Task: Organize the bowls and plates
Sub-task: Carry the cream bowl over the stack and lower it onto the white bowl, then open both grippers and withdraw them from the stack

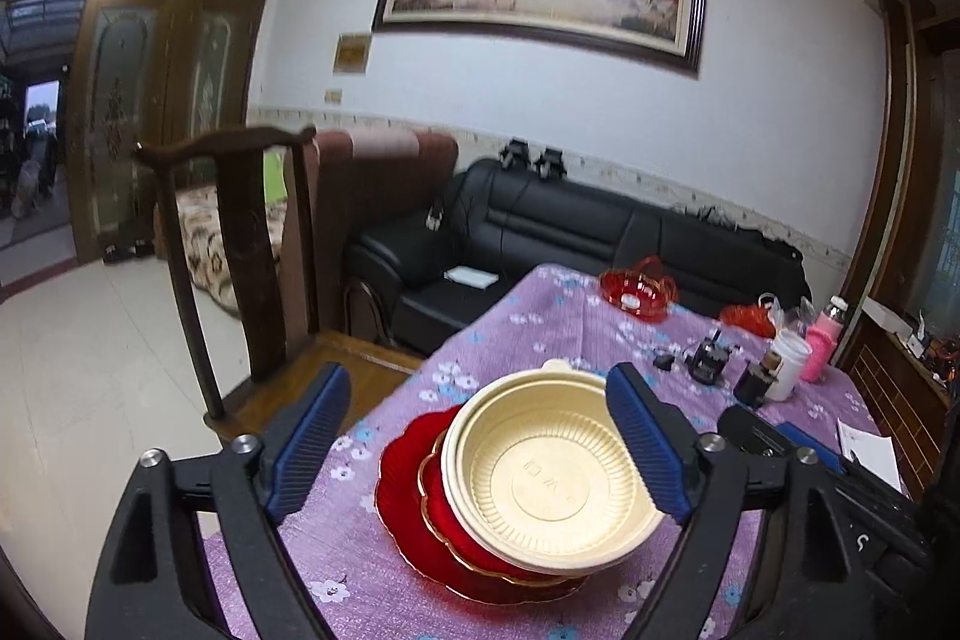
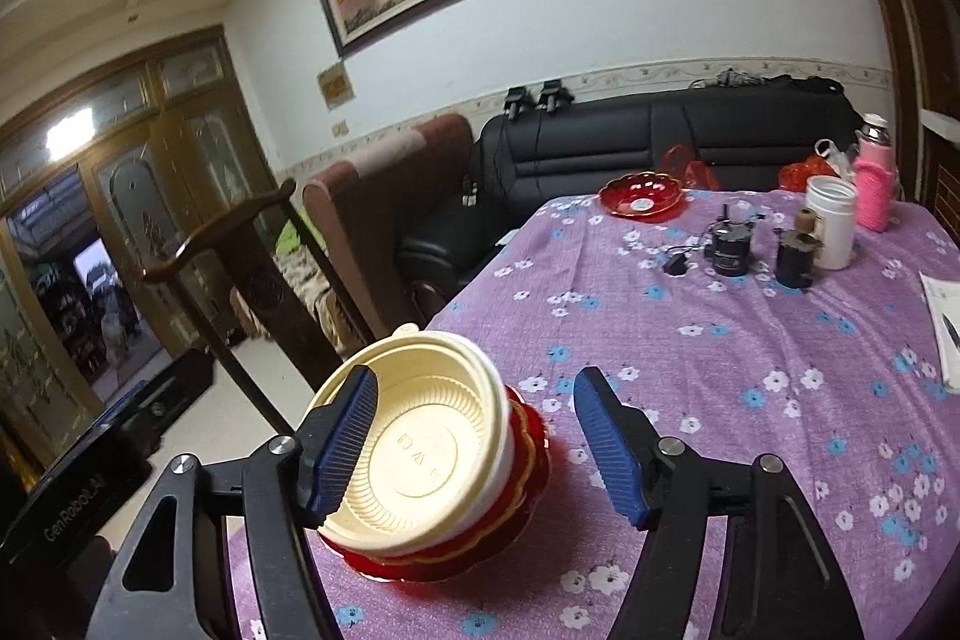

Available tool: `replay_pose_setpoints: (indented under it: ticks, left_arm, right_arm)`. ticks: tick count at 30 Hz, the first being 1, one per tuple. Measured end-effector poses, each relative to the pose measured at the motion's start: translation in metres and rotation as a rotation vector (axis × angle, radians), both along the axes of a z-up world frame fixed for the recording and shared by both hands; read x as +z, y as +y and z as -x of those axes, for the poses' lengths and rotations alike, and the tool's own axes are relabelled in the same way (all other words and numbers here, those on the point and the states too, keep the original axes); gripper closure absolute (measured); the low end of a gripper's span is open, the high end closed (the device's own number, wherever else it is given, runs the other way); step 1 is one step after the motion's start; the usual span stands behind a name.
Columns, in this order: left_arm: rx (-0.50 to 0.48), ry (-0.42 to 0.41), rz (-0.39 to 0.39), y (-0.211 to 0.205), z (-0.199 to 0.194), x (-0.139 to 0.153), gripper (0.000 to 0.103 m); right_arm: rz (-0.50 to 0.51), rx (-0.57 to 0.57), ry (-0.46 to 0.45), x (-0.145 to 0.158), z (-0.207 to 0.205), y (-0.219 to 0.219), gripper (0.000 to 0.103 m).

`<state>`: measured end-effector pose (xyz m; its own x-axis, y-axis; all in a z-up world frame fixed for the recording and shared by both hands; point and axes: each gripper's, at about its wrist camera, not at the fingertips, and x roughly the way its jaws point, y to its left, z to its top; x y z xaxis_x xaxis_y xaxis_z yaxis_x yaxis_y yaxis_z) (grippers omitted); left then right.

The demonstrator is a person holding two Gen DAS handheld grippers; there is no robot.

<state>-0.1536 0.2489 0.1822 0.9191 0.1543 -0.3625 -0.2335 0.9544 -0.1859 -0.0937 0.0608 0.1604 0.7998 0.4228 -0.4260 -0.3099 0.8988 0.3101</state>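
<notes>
Ribbed cream plastic bowl (image 1: 555,466) stacked on scalloped glossy red plates (image 1: 420,508), floral purple cloth worktop (image 2: 720,340), left gripper (image 1: 480,442) and right gripper (image 2: 474,442) jaws wide, empty

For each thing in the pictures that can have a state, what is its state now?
Cream bowl: upright, empty, nested on top of the stack.
Red plates: stacked under the bowl, near the table corner.
Far red dish: alone at the far table edge, upright.
White jar: upright, open.
Pink bottle: upright, capped.
Left tool: open, holds nothing.
Right tool: open, holds nothing.
</notes>
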Motion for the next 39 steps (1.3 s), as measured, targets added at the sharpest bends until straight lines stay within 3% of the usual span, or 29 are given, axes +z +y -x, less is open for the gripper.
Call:
replay_pose_setpoints:
  ticks: [9,18,24,39]
  left_arm:
    - [-0.006,-0.06,-0.05,-0.027,0.029,0.001,0.007]
    - [-0.004,-0.068,-0.08,-0.05,0.042,-0.008,0.004]
    - [-0.02,-0.038,-0.101,-0.065,0.046,-0.016,0.004]
    - [-0.047,0.116,-0.197,-0.098,0.035,-0.045,0.004]
  right_arm:
    - [0.026,-0.098,-0.021,-0.012,0.03,-0.039,0.029]
    - [-0.005,-0.162,0.019,-0.037,0.048,-0.076,0.029]
    - [-0.029,-0.184,0.04,-0.049,0.056,-0.09,0.028]
    - [0.063,-0.185,0.022,-0.061,0.074,-0.086,0.022]
